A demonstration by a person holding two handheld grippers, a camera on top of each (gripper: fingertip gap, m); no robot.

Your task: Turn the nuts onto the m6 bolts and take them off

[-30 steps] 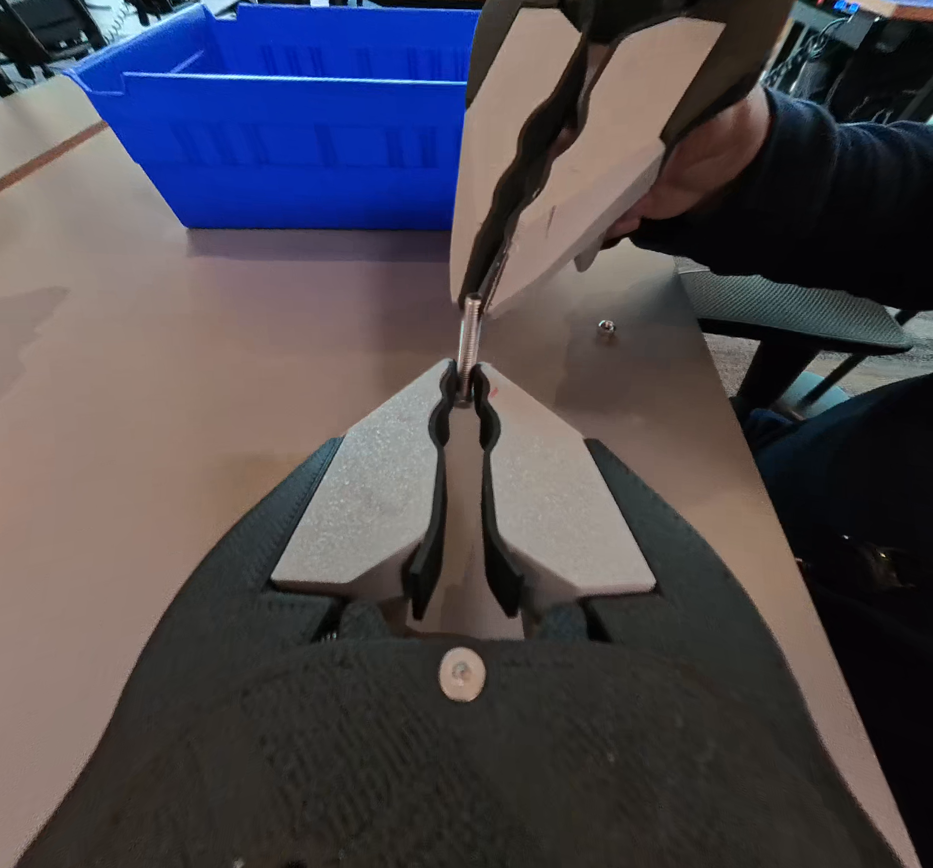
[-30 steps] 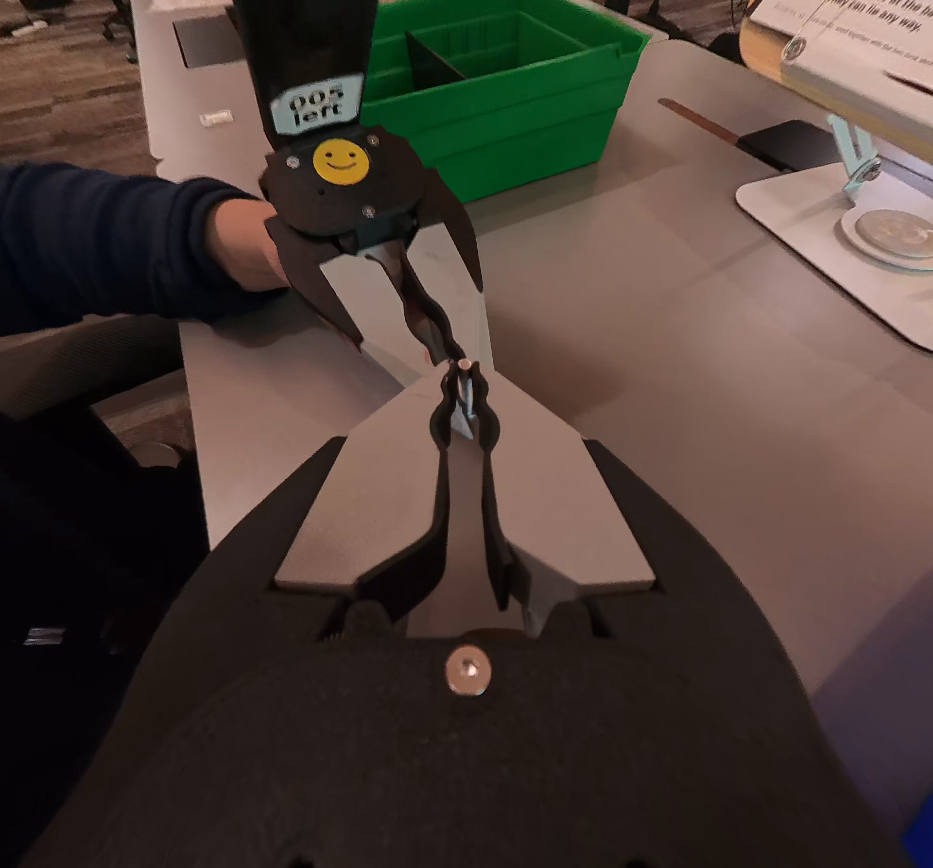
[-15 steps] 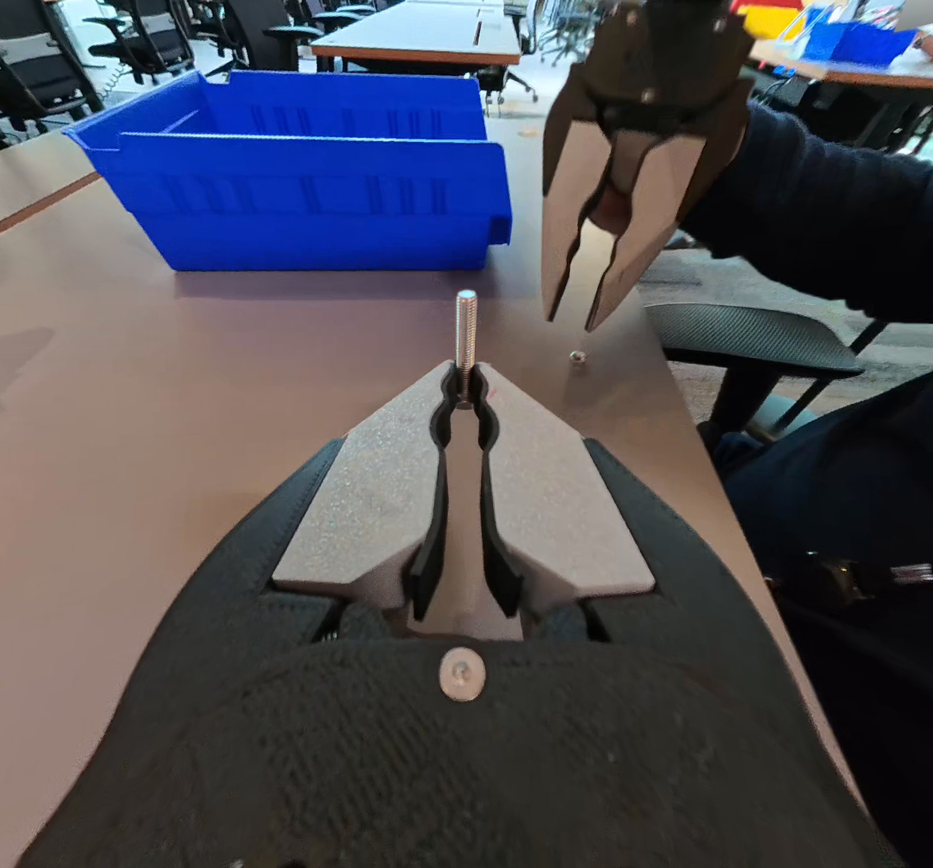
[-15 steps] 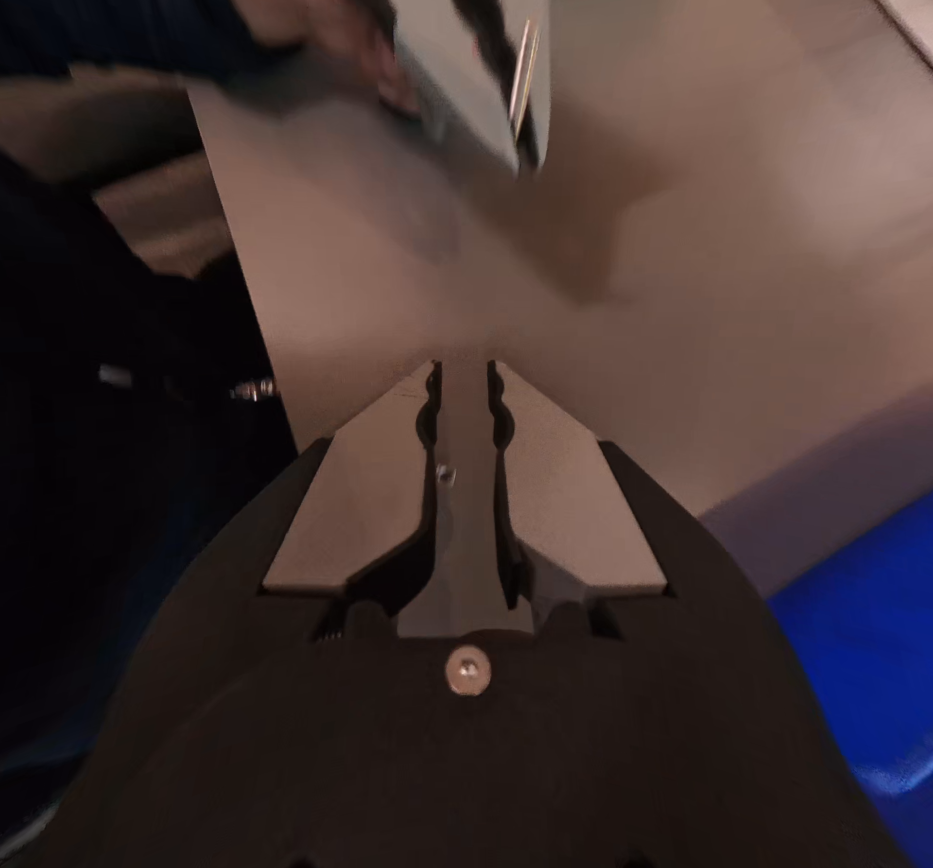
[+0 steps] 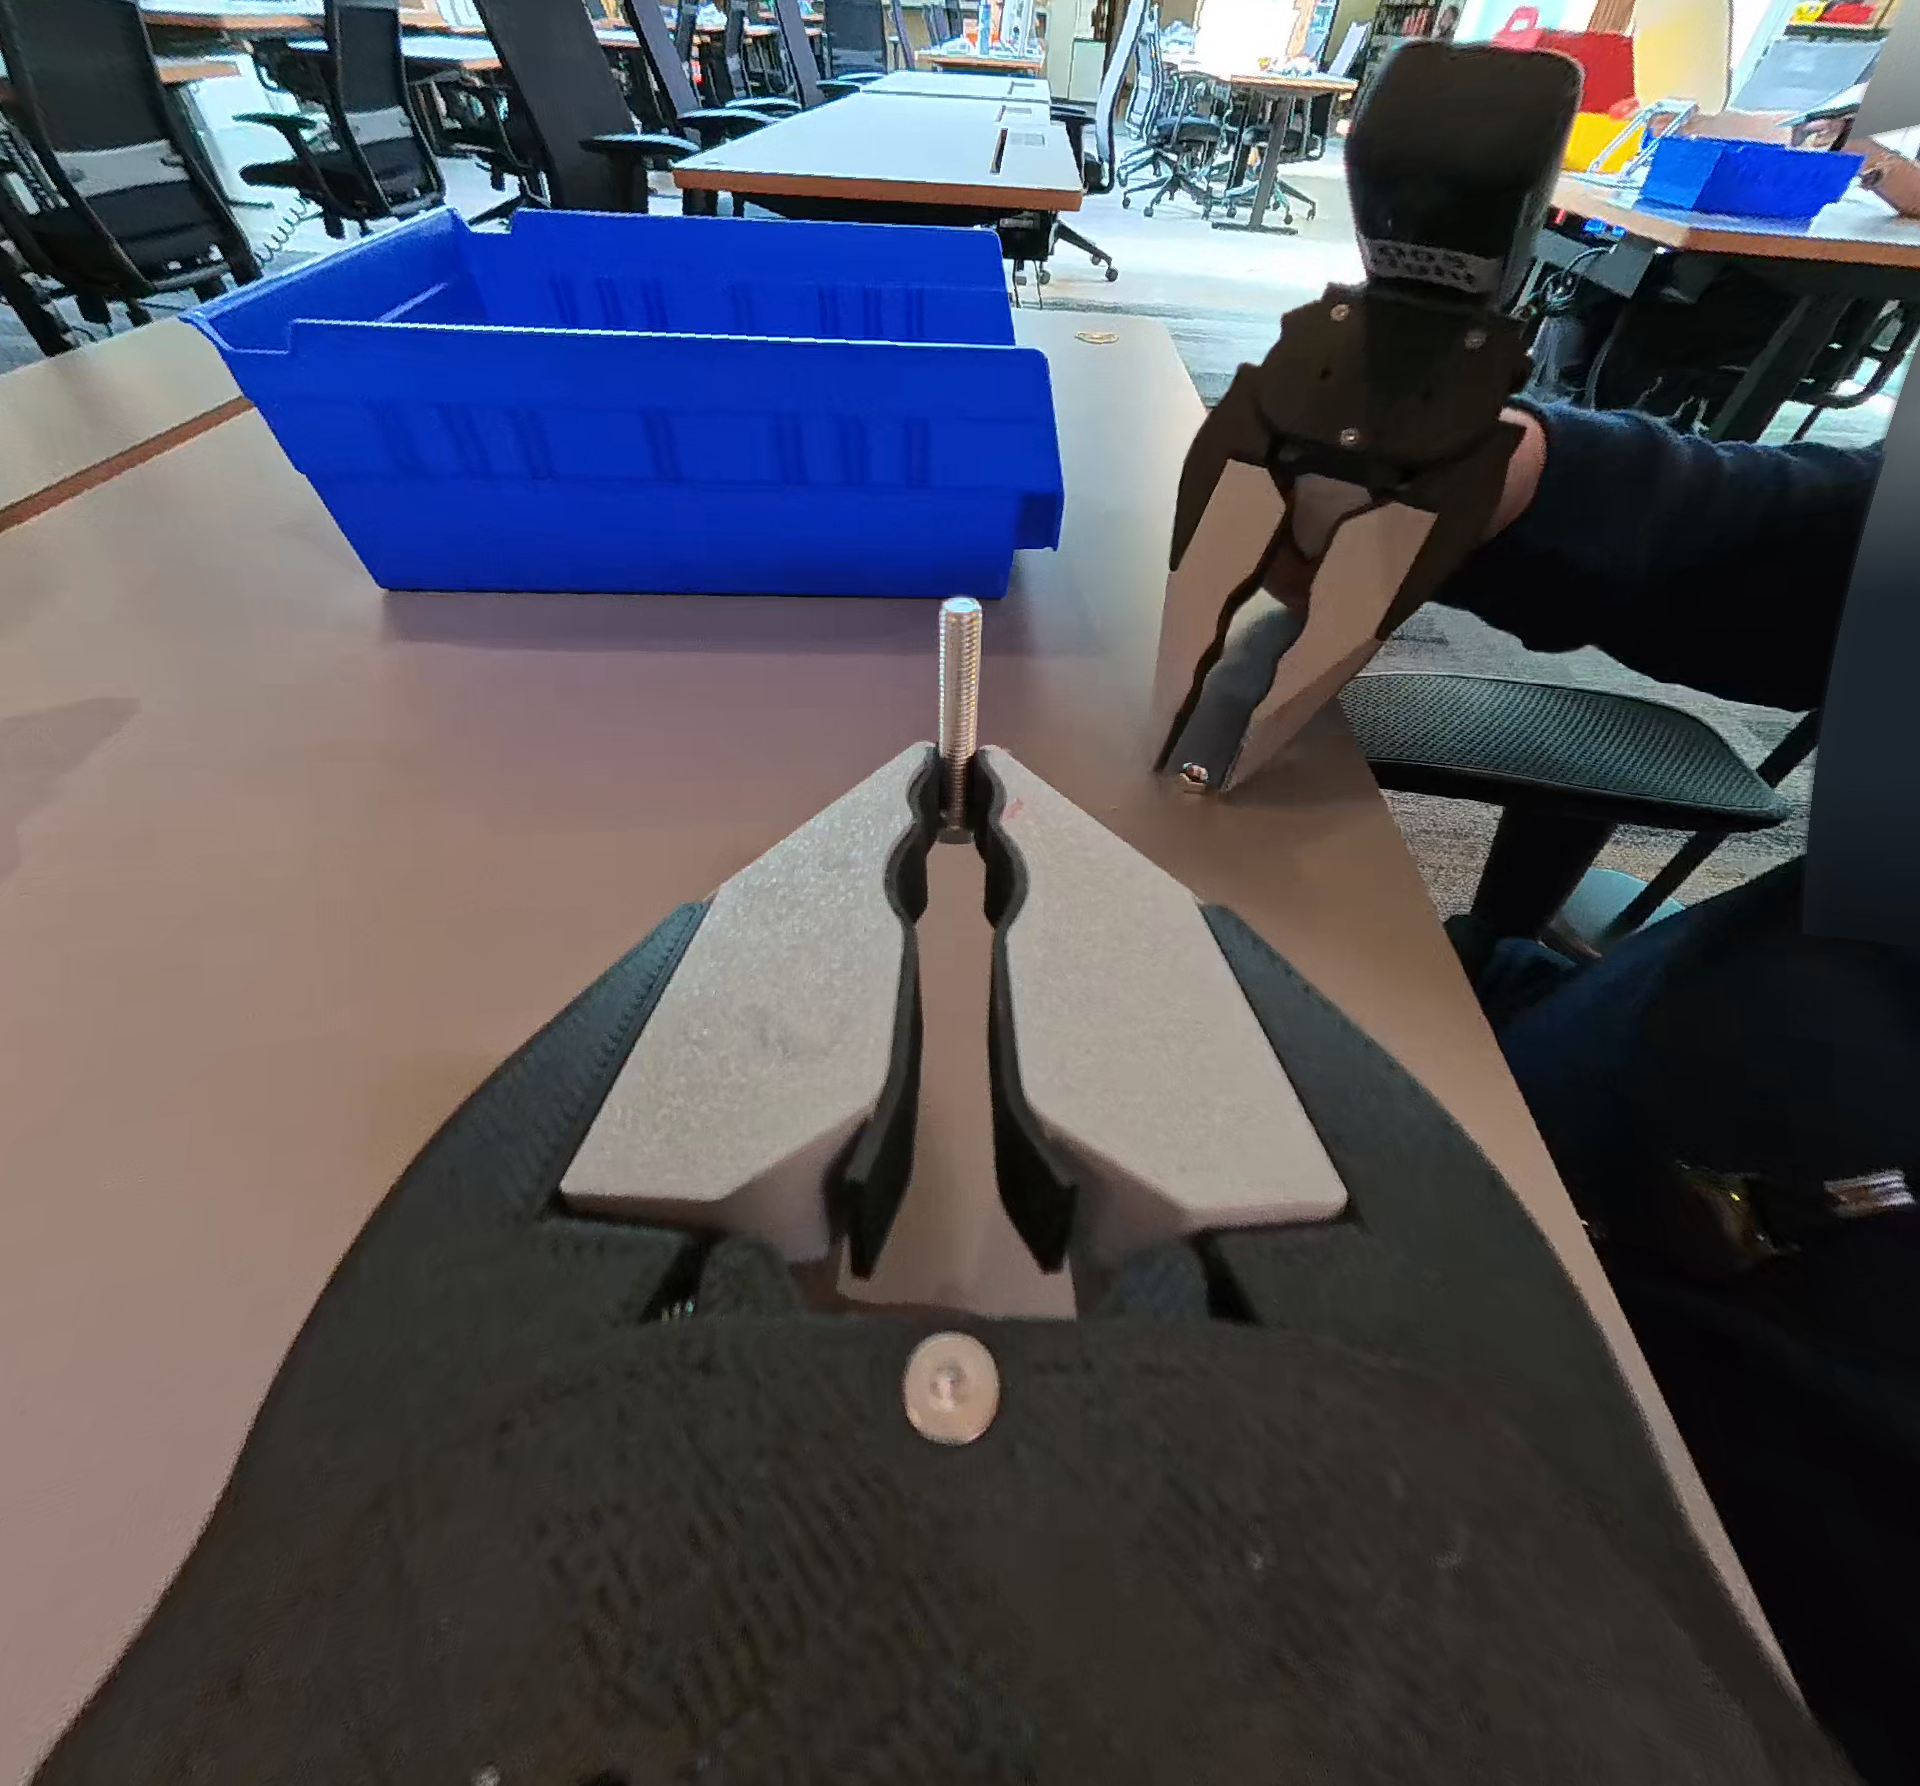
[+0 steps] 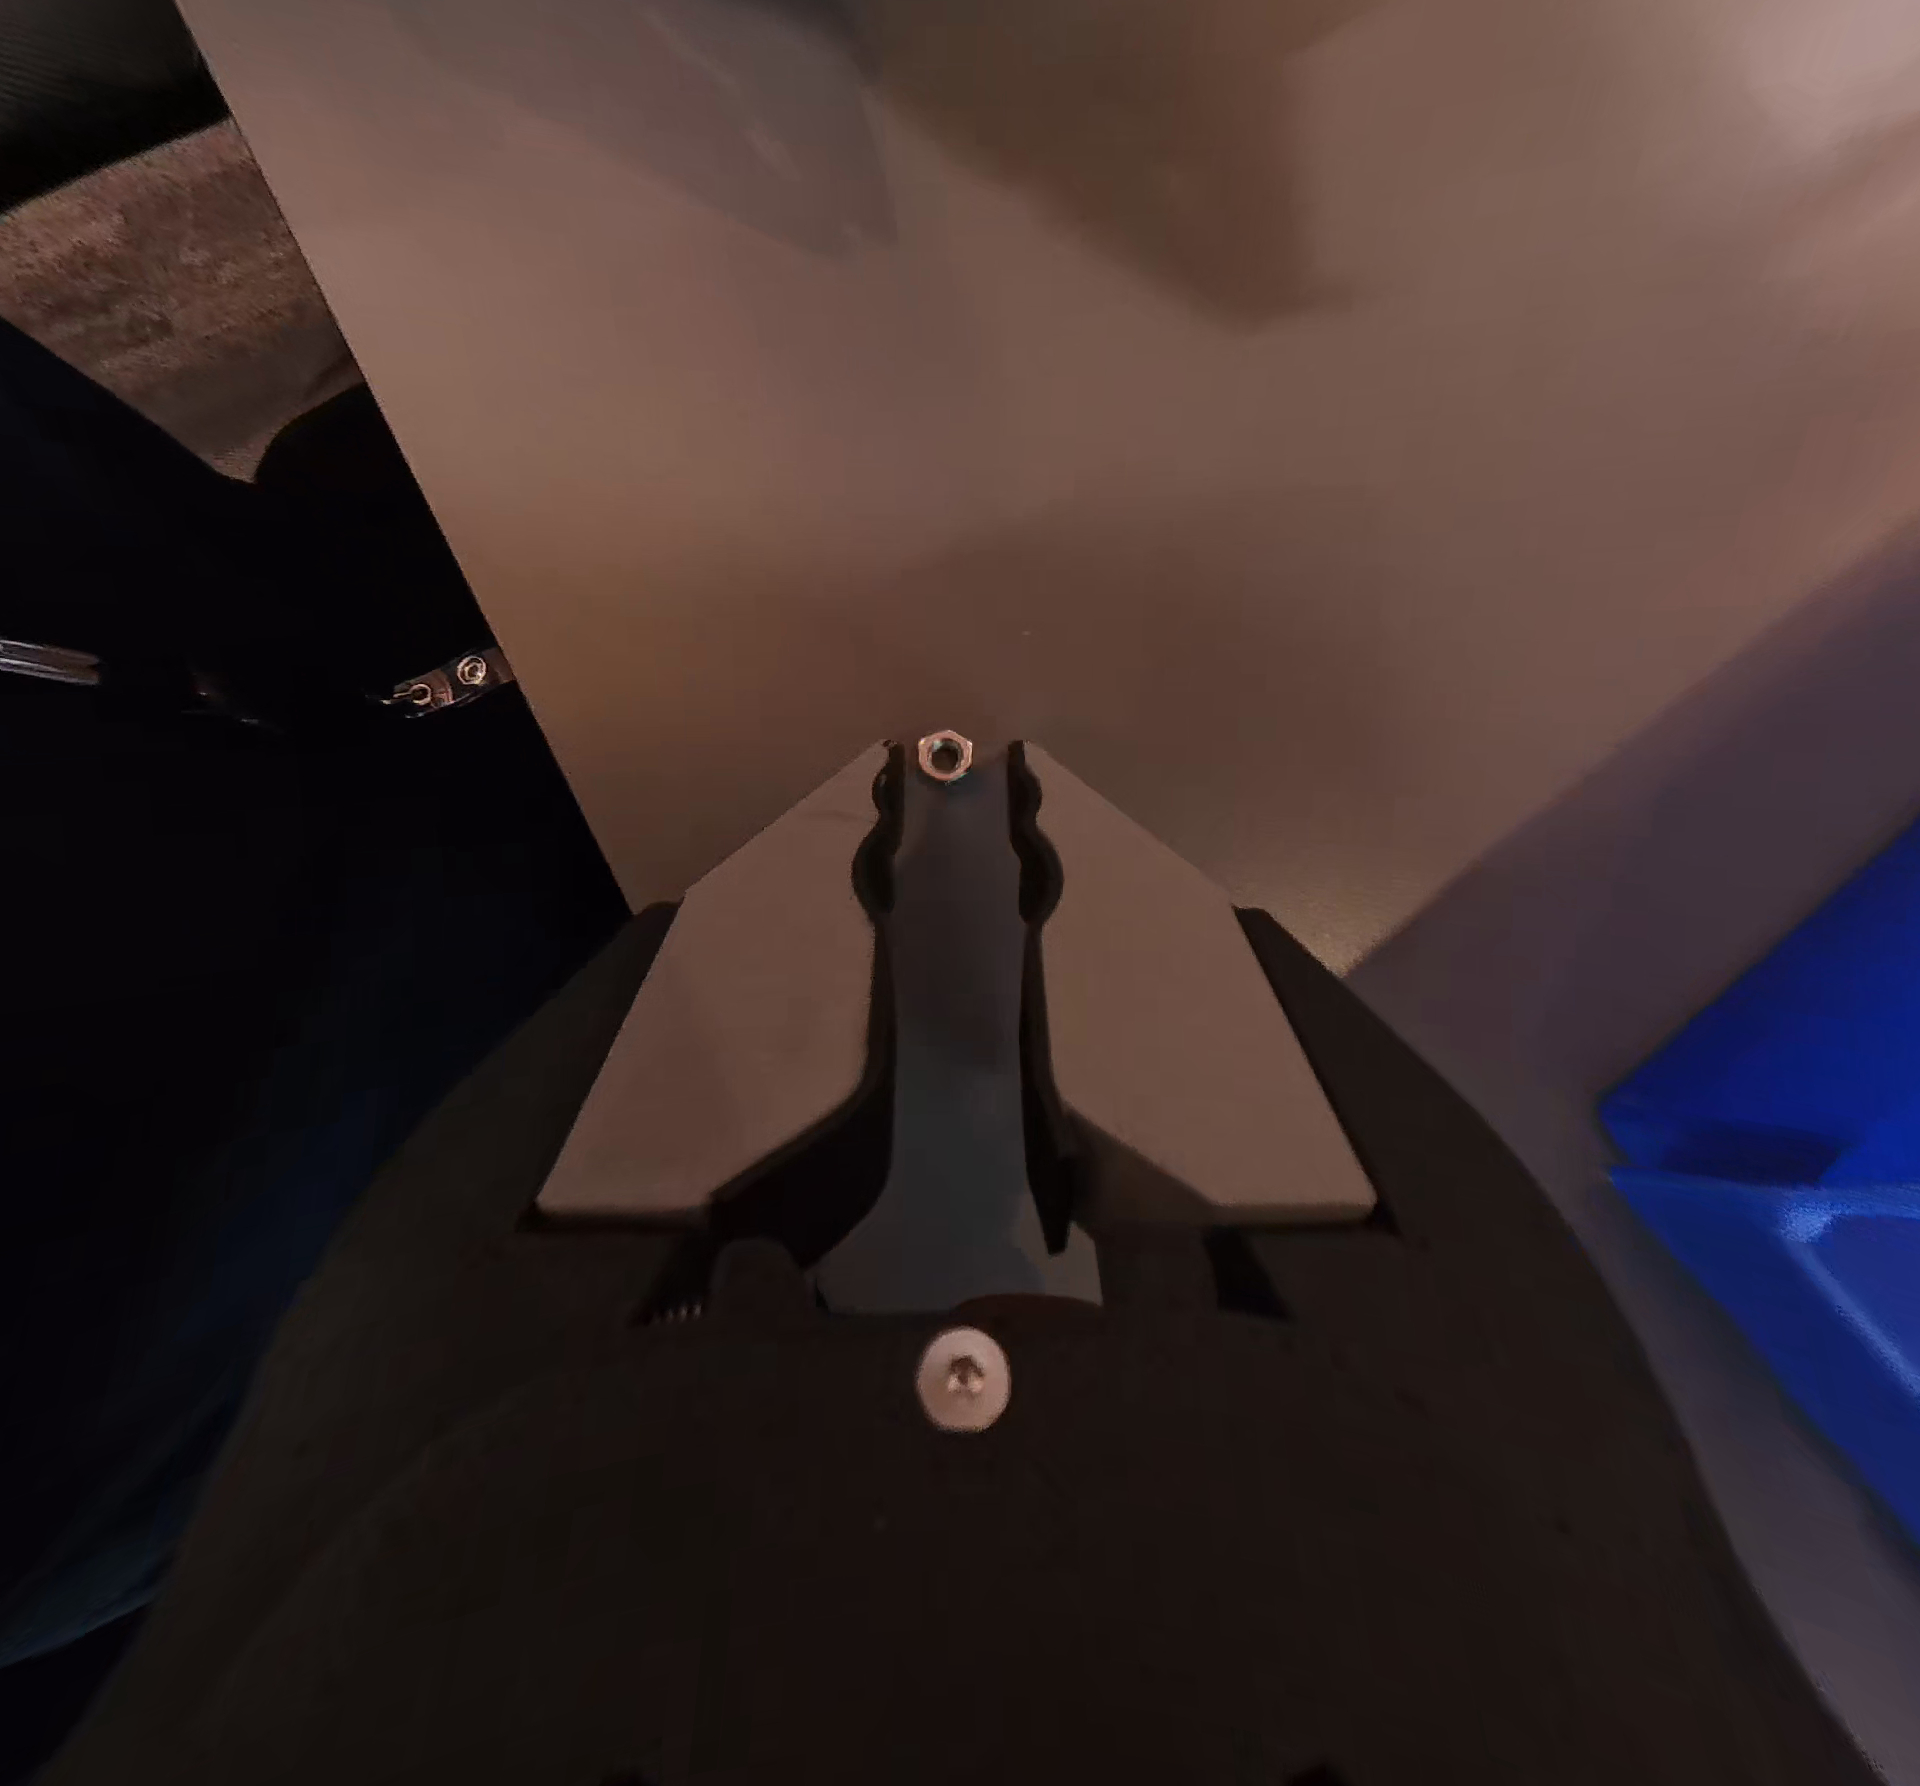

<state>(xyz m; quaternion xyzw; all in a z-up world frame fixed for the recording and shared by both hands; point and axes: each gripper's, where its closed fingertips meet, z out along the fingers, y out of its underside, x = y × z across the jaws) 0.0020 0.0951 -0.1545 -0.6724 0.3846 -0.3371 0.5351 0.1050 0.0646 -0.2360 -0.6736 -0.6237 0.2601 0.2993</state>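
My left gripper (image 5: 954,780) is shut on a silver threaded bolt (image 5: 958,687) and holds it upright above the table. No nut shows on the bolt's thread. My right gripper (image 6: 948,749) is open and points down at the table. A small silver nut (image 6: 943,757) lies flat on the table between its fingertips. The left wrist view shows the right gripper (image 5: 1195,775) to the right of the bolt, tips at the table over the nut (image 5: 1193,777), near the table's right edge.
A blue plastic bin (image 5: 644,427) stands on the brown table (image 5: 312,801) behind the bolt; a corner of it (image 6: 1766,1196) shows in the right wrist view. A person's dark sleeve (image 5: 1662,541) and a mesh chair (image 5: 1538,739) are beyond the table's right edge. Left tips to right tips: about 15 cm.
My right gripper let go at the bolt's top, opened, moved right and down, and now straddles the nut on the table. My left gripper kept the bolt upright.
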